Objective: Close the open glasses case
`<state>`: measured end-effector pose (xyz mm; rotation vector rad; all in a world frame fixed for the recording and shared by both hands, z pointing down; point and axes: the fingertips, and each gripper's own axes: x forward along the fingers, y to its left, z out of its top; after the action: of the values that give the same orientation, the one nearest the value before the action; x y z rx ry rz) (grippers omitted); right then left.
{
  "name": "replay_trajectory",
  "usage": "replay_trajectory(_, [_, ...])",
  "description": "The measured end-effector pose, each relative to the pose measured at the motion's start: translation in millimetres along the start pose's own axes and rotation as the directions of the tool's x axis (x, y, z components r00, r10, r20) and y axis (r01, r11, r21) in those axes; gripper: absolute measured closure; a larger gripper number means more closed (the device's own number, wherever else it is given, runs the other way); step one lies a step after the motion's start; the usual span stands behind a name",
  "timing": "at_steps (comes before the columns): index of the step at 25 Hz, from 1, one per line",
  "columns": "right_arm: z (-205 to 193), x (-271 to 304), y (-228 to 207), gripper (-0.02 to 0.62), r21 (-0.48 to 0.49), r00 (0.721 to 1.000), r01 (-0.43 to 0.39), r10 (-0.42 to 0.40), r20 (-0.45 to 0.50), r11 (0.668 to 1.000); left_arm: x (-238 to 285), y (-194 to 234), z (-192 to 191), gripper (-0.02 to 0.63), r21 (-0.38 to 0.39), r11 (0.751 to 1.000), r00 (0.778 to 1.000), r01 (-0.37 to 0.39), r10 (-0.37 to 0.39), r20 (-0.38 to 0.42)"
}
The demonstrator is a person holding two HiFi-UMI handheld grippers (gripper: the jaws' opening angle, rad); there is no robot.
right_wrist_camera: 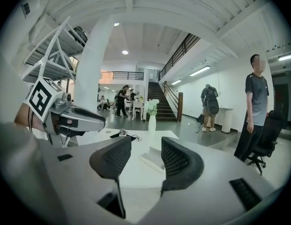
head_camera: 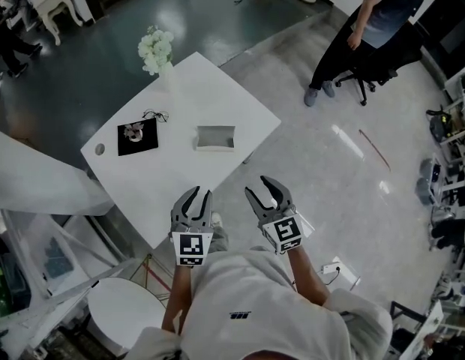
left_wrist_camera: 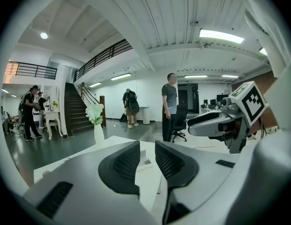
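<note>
The open glasses case [head_camera: 215,138] lies on the white square table [head_camera: 180,178], pale grey, with its lid up; it shows small between the jaws in the left gripper view [left_wrist_camera: 143,161] and in the right gripper view [right_wrist_camera: 155,158]. Both grippers hover at the table's near corner, well short of the case. My left gripper [head_camera: 198,196] [left_wrist_camera: 147,149] stands open by a narrow gap and holds nothing. My right gripper [head_camera: 264,190] [right_wrist_camera: 146,146] is open wider, also with nothing in it, just off the table's edge.
A black mat with glasses [head_camera: 137,136] lies left of the case. A vase of white flowers [head_camera: 156,51] stands at the far corner. A person [head_camera: 367,28] stands by an office chair [head_camera: 360,81] beyond the table. A round white stool [head_camera: 127,310] is near left.
</note>
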<state>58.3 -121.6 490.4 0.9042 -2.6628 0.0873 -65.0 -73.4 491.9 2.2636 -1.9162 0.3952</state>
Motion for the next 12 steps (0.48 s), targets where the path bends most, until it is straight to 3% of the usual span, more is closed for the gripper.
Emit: replay_trajectory(12, [-3.5, 85.6, -27.3, 0.400, -0.006, 0.997, 0.017, -0.017, -0.071, 1.000, 75.0, 40.9, -18.5, 0.492, -0.046, 0.996, 0.996, 0.079, -0.081, -0.040])
